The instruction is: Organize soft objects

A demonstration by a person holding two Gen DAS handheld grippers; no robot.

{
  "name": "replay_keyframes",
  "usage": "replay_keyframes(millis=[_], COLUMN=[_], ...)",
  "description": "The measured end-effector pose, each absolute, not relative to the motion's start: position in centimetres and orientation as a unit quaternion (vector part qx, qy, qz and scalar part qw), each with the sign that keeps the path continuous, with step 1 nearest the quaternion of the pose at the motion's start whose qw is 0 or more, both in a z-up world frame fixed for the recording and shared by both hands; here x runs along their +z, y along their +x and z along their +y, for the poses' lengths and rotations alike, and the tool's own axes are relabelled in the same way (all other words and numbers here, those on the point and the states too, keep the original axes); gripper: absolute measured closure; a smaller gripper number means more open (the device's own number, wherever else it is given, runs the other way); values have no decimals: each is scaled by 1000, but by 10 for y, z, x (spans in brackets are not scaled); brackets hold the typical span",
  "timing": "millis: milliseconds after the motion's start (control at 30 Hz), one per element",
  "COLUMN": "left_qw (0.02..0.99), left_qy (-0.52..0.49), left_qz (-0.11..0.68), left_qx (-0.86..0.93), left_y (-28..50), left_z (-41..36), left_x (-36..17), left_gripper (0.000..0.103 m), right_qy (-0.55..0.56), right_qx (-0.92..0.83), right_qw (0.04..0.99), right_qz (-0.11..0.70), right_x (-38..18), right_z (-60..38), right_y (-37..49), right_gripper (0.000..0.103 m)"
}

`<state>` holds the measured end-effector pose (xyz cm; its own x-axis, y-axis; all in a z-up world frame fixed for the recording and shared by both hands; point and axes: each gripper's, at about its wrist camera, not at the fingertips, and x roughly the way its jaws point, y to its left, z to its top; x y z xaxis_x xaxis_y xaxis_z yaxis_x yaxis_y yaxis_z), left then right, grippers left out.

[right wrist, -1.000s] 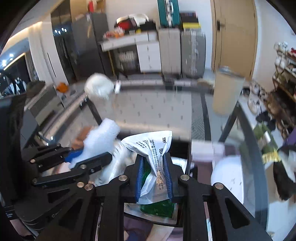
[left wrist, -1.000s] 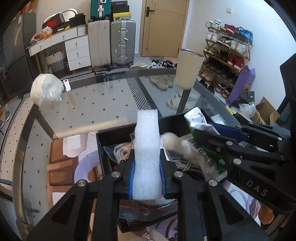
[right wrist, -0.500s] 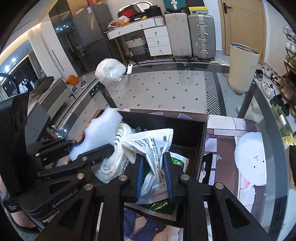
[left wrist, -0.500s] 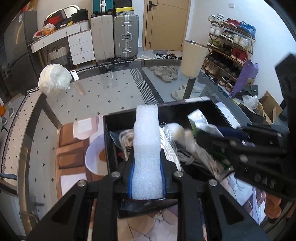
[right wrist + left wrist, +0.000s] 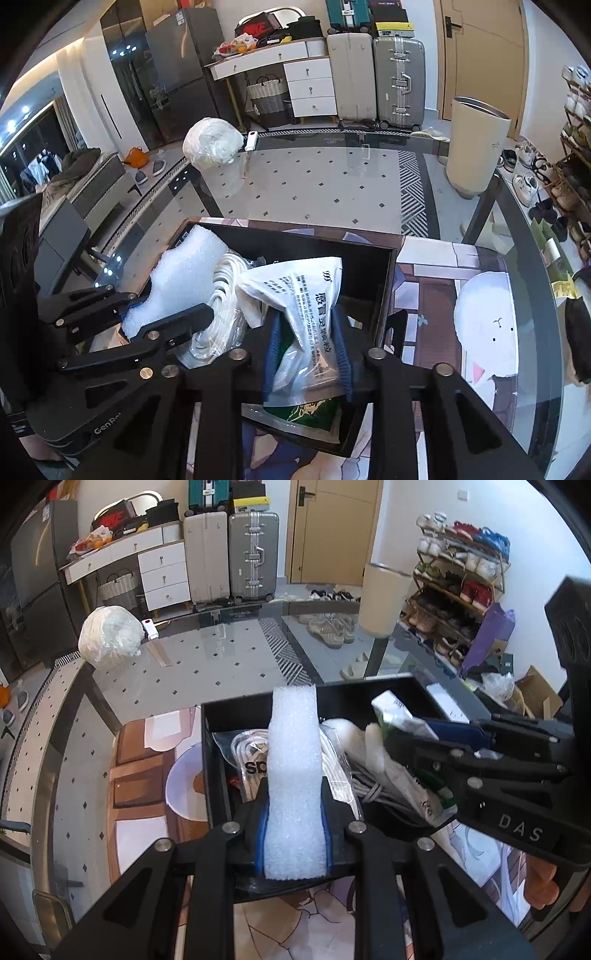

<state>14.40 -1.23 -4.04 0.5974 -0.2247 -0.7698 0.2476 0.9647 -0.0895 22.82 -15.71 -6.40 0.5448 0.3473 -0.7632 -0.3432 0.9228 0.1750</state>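
Left gripper (image 5: 295, 834) clenched on foam strip (image 5: 293, 775), right gripper (image 5: 306, 354) gripping medicine pouch (image 5: 306, 314) — both above black bin (image 5: 214, 760) ahead. Risk: grippers close together, could collide; pouch snagging cable coil (image 5: 221, 306) just left.

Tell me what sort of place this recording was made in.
Most likely a lived-in home, near the entry: a shoe rack full of shoes, suitcases standing by a wooden door, and a glass dining table in the foreground.
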Motion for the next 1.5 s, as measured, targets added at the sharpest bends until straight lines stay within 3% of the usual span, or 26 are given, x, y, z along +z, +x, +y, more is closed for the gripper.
replay_keyframes(millis=[100,167,200,233,400,500,567,600,767,900,967,1000,1033,1500], left_qw=[902,912,916,921,943,954,960,961,980,979,981,982,984,989], left_qy=[15,20,23,26,38,32,30,31,32,35,17,9,6,29], left_qz=[413,394,383,372,319,291,277,272,198,199,195,186,177,143], left_qx=[-125,-116,-114,-112,-86,-58,-40,-31,-3,-3,-11,-8,1,-20], left_y=[141,135,133,130,116,109,105,103,83,74,69,66,62,55], left_z=[-9,-9,-8,-8,-4,5,9,11,15,15,19,20,21,10], left_x=[-34,-27,-23,-19,0,5,7,7,3,-4,-10,-12,-14,-27], left_gripper=[79,67,55,52,50,47,46,46,46,44,30,13,9,6], right_qy=[1,4,6,5,-6,2,4,4,-2,-5,3,8,14,9], right_qx=[200,205,208,210,211,207,202,196,148,114,115,119,122,107], right_qw=[881,883,885,887,908,924,935,943,967,979,979,979,979,984], right_qz=[429,422,417,411,361,321,290,270,207,170,166,165,161,140], right_x=[-60,-56,-54,-50,-30,-18,-12,-9,-5,-10,-15,-15,-16,-33], right_z=[-156,-156,-157,-156,-158,-165,-170,-172,-177,-182,-186,-188,-189,-190], right_y=[224,220,217,214,194,178,168,161,136,122,114,112,109,108], right_gripper=[66,62,62,62,55,41,24,22,19,12,8,7,6,3])
